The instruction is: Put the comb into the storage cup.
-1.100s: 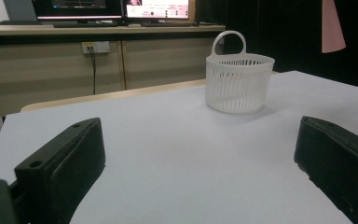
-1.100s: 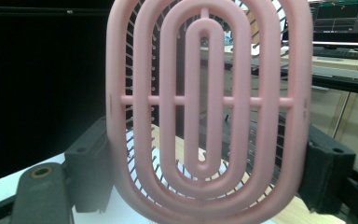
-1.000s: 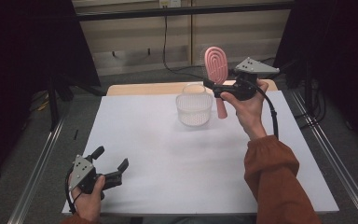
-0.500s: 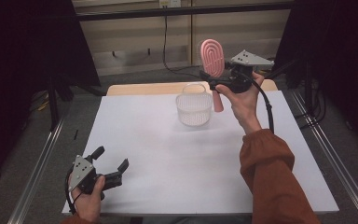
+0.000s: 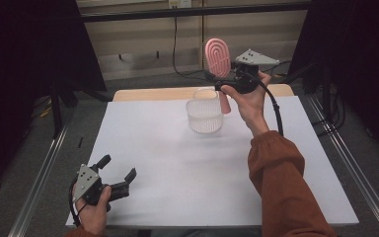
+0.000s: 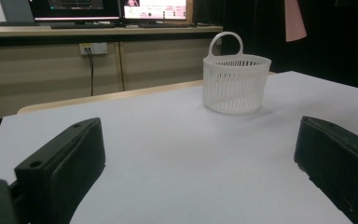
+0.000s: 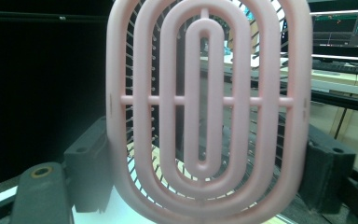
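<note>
A pink vented hairbrush (image 5: 217, 57) stands upright in the air, its handle pointing down behind the person's hand. My right gripper (image 5: 216, 83) is shut on it near the neck, just above and behind the white slotted basket (image 5: 205, 114). In the right gripper view the brush head (image 7: 205, 107) sits between the two black jaws. The basket (image 6: 235, 81) stands upright and apart from the brush, with its loop handle at the far side. My left gripper (image 5: 116, 170) rests low at the near left corner, open with nothing between its jaws (image 6: 200, 140).
A white sheet (image 5: 177, 163) covers the table, with a wooden strip (image 5: 148, 94) along its far edge. Metal rails (image 5: 39, 182) run down both sides. Monitors (image 6: 112, 7) stand on a desk beyond the table. The right gripper's cable (image 5: 276, 111) trails over the forearm.
The right hand has carried the brush a little left and up, nearer to above the basket. The left gripper has stayed put.
</note>
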The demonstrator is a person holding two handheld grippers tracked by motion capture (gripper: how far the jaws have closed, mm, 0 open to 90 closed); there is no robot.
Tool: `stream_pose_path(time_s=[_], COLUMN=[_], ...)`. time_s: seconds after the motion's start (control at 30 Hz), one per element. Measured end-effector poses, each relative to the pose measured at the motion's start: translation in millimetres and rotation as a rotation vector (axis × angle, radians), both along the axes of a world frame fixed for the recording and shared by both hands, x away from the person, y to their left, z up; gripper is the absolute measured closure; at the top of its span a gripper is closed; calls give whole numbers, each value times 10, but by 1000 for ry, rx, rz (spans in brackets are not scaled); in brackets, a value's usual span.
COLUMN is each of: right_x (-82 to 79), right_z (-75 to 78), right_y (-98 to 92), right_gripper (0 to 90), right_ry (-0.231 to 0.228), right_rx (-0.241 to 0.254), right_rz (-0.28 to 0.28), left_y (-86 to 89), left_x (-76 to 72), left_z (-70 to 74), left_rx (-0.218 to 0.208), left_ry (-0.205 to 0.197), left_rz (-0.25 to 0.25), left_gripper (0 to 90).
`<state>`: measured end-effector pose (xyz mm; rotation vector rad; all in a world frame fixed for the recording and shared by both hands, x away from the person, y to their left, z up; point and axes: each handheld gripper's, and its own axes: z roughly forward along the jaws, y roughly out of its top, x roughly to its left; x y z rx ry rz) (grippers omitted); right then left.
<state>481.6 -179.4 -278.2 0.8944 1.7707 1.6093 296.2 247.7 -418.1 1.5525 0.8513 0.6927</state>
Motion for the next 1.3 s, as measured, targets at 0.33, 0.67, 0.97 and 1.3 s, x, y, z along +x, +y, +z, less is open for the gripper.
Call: stream_pose_path(time_s=[0.33,0.67,0.97,1.3], right_x=[142,278,360,424], right_z=[-40,-127,-213,-313], right_y=[89,114,165,182], right_gripper=[193,193,193,192], right_ry=[-11,3,4,8], right_rx=[12,4,6,-9], right_rz=[-6,-21,-29,-59], left_y=[6,9,16,19], left_x=[6,8,6,8], left_z=[-3,-3,-4,-5], left_rx=[-3,3,3,11], left_ry=[4,3,0,4], left_rz=[-1,0,-1,-5], left_gripper=[19,19,19,19])
